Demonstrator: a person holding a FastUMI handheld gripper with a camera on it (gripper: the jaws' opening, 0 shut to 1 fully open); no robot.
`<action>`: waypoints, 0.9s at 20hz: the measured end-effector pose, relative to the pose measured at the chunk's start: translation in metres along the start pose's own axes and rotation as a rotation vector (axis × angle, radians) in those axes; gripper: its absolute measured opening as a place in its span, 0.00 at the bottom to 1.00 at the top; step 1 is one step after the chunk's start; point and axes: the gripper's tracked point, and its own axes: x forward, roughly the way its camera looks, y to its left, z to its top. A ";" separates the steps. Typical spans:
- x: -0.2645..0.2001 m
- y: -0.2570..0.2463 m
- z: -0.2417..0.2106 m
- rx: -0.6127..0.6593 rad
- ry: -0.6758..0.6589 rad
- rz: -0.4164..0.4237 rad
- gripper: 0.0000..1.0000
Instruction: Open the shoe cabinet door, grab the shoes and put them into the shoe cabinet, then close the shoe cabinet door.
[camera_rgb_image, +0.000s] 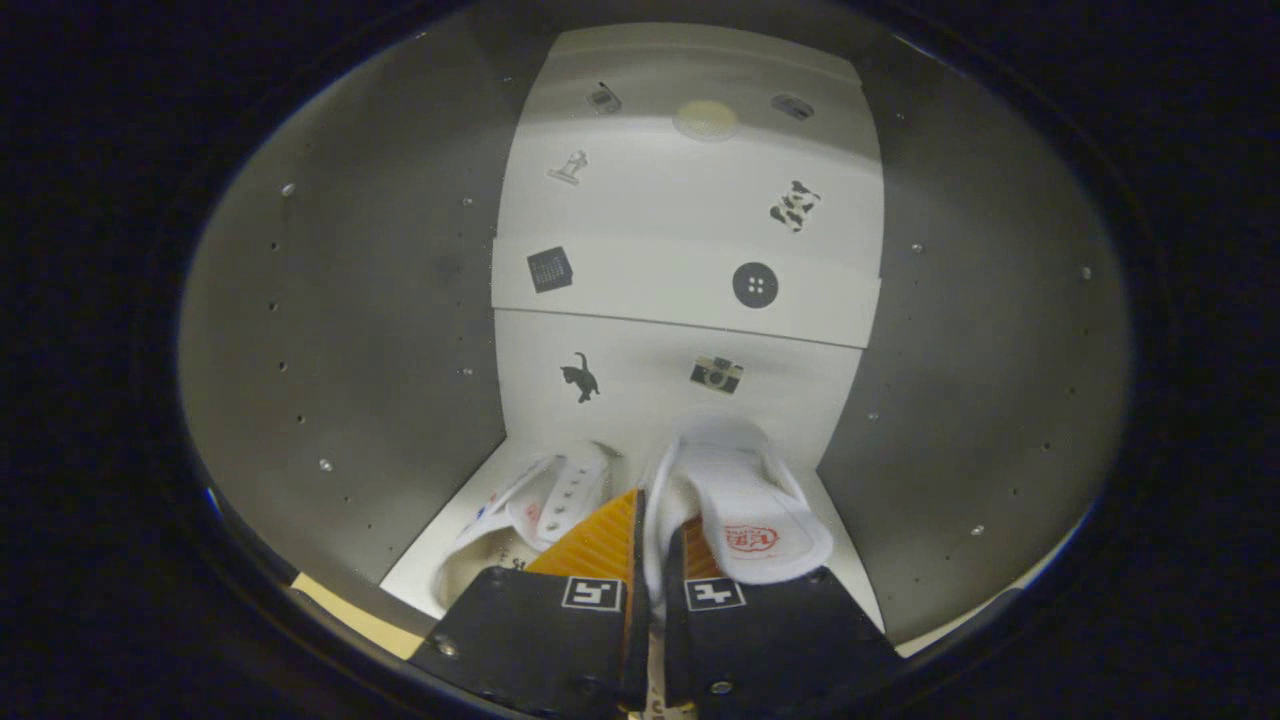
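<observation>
Gripper view here: we're looking straight into the shoe cabinet, grey side walls at 9 and 3 o'clock, with the white back panel dead ahead at 12.

The gripper sits at 6 o'clock with its fingers drawn nearly together, pinching the inner edge of the right slipper between them. We see only a thin strip of white rim in the gap, so we're calling it clenched on that slipper. The slipper's toe points at 12 and stops just short of the back panel, and its red-stamped strap lies just beside the right finger at about 1 o'clock from the tips.

The left slipper lies at 10–11 o'clock from the fingertips, tilted, its toe near the back corner. Whether it touches the left finger or the other slipper, we can't tell.

Both slippers rest on the white cabinet floor. Room-wise: a wedge of bare floor runs along the left wall at 8–9 o'clock, and a narrower strip along the right wall at 3–4 o'clock. The front lip of the floor shows at 7 o'clock, with a tan surface just outside it.

The back panel has a horizontal seam midway up, with little stickers scattered over it: a cat, a camera, a button. Above the slippers the space is wide open, the walls marked just by rows of small shelf-pin holes.
</observation>
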 end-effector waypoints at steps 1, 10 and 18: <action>0.007 -0.001 -0.002 0.007 0.011 0.000 0.10; 0.038 -0.002 -0.027 -0.002 0.159 0.000 0.11; 0.023 0.000 -0.021 0.047 0.101 -0.013 0.66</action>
